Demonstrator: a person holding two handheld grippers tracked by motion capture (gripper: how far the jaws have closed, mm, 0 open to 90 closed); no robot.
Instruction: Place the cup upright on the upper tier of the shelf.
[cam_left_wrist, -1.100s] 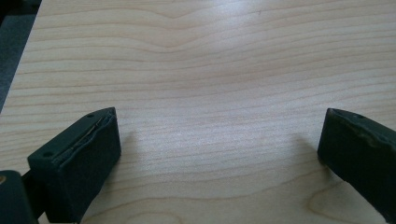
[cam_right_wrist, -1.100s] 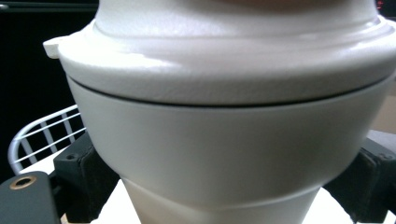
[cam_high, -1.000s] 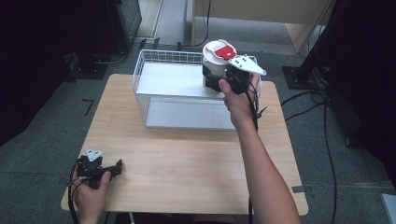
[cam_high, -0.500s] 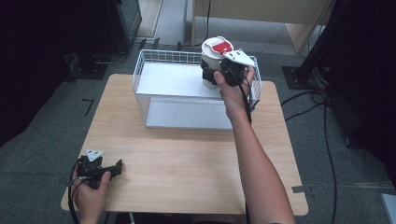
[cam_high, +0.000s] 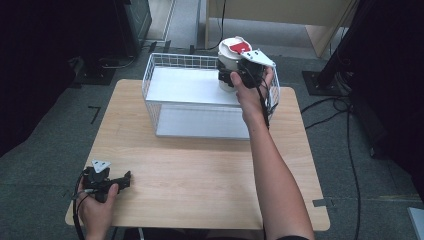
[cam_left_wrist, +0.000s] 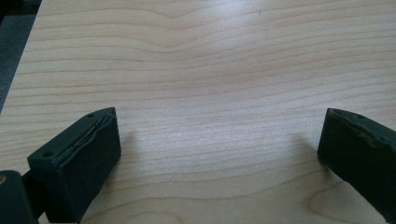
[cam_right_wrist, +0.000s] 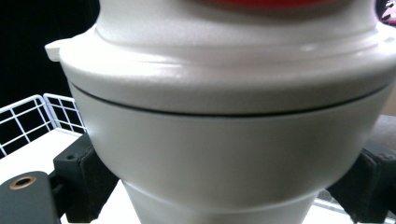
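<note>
While one white cup (cam_high: 231, 62) sits gripped, one wire basket (cam_high: 165, 87), two grippers.

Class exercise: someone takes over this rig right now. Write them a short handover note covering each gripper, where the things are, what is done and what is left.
Right gripper: fingers on either side of the white container with the red-topped lid, at the far right corner of the wire basket.
Left gripper: open, holding nothing, resting on the wooden table near the front left corner.
Done: container grasped at the basket.
Left: whether it sits on the basket's white shelf or is lifted clear is hard to tell; probably finish moving it, then release.
</note>
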